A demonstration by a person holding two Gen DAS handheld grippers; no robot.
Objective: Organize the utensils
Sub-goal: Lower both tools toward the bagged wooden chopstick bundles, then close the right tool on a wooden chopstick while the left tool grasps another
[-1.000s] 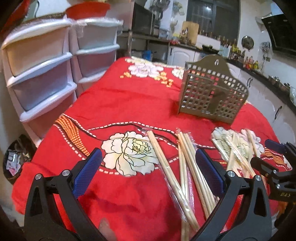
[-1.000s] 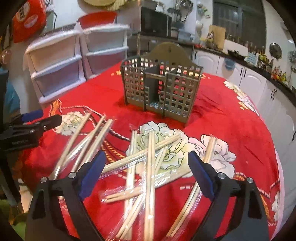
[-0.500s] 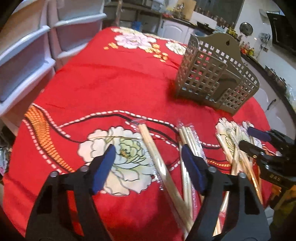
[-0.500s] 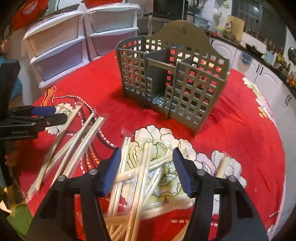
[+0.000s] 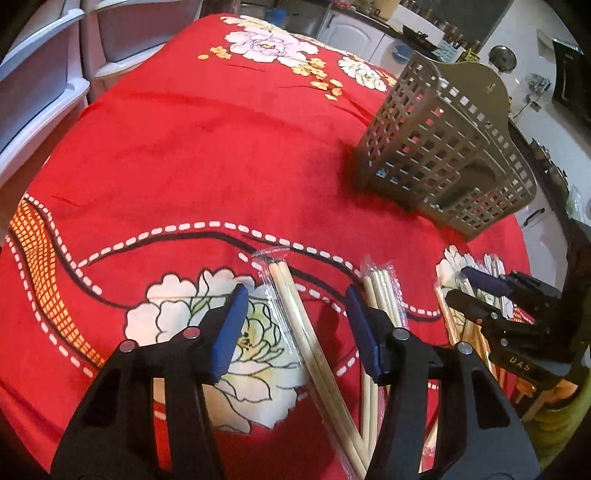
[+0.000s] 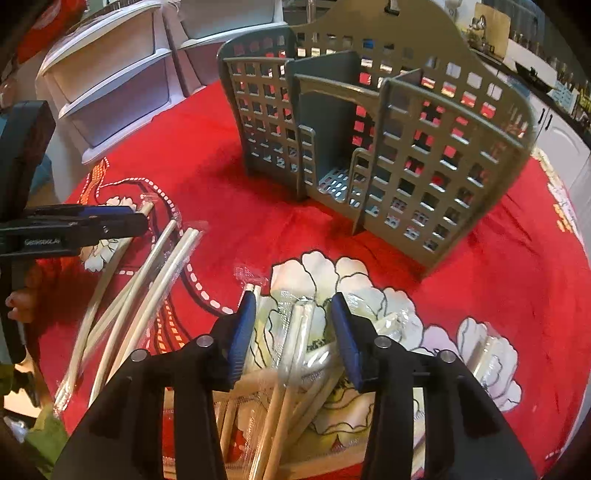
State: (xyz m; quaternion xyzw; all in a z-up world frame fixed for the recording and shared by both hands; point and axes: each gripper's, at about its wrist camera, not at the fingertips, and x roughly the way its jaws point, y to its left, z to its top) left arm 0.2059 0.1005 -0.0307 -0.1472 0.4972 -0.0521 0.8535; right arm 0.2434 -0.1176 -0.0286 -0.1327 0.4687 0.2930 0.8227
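Several plastic-wrapped pairs of wooden chopsticks lie scattered on the red flowered tablecloth. My left gripper [image 5: 295, 325] is open and low over one wrapped pair [image 5: 291, 306], which lies between its fingers. My right gripper [image 6: 293, 325] is open and low over a pile of wrapped pairs [image 6: 301, 332]. A grey slotted utensil caddy [image 5: 447, 155] stands upright behind the chopsticks; in the right wrist view the caddy [image 6: 373, 136] looks empty. The right gripper shows at the right of the left wrist view [image 5: 476, 291], and the left gripper at the left of the right wrist view [image 6: 122, 221].
White plastic drawer units [image 6: 110, 85] stand beyond the table's far left edge. Kitchen counters and cabinets [image 5: 369, 22] run along the back wall. More wrapped chopsticks [image 6: 147, 280] lie between the two grippers. Bare red cloth [image 5: 207, 140] stretches left of the caddy.
Both grippers have moved forward and down toward the chopsticks. Their jaws have narrowed somewhat but stay open. The caddy looms larger in both views.
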